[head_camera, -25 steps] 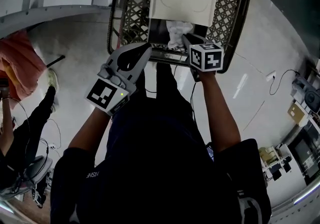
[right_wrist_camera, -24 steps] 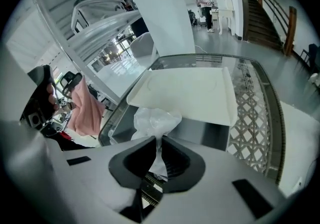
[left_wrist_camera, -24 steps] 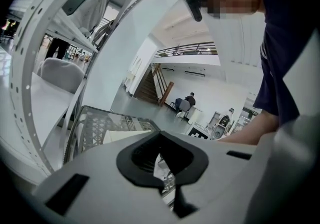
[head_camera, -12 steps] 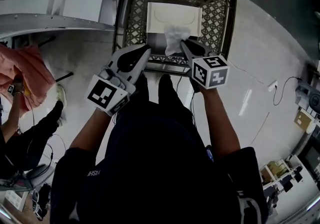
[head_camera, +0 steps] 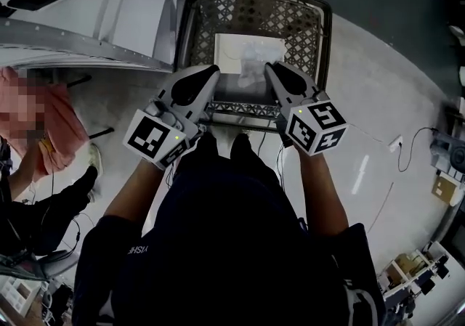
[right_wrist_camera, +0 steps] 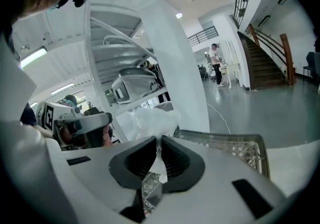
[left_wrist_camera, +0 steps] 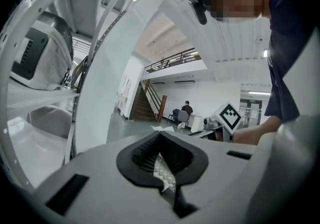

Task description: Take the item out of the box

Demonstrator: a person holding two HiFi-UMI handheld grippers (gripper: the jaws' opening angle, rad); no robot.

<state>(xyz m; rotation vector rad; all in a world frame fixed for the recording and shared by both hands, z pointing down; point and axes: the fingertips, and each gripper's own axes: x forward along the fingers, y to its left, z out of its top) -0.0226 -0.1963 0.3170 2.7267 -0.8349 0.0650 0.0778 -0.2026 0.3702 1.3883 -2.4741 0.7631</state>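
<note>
Right tongs (right_wrist_camera: 158,138) pinch a thin bit of the white bag (right_wrist_camera: 152,119); it may slip into the box (head_camera: 229,52). Left tongs (left_wrist_camera: 160,133) are clenched, empty.

The box (head_camera: 231,52) is found inside the lattice basket (head_camera: 254,9), near its middle. The item (head_camera: 256,63) is located above the box's right part, pinched at the tip of the right gripper (head_camera: 270,69). The left gripper (head_camera: 211,70) is placed to its left, over the basket's near rim, apart from the item. A metal shelf frame (head_camera: 87,49) is noted left of the basket, with a person (head_camera: 43,201) further left.
</note>
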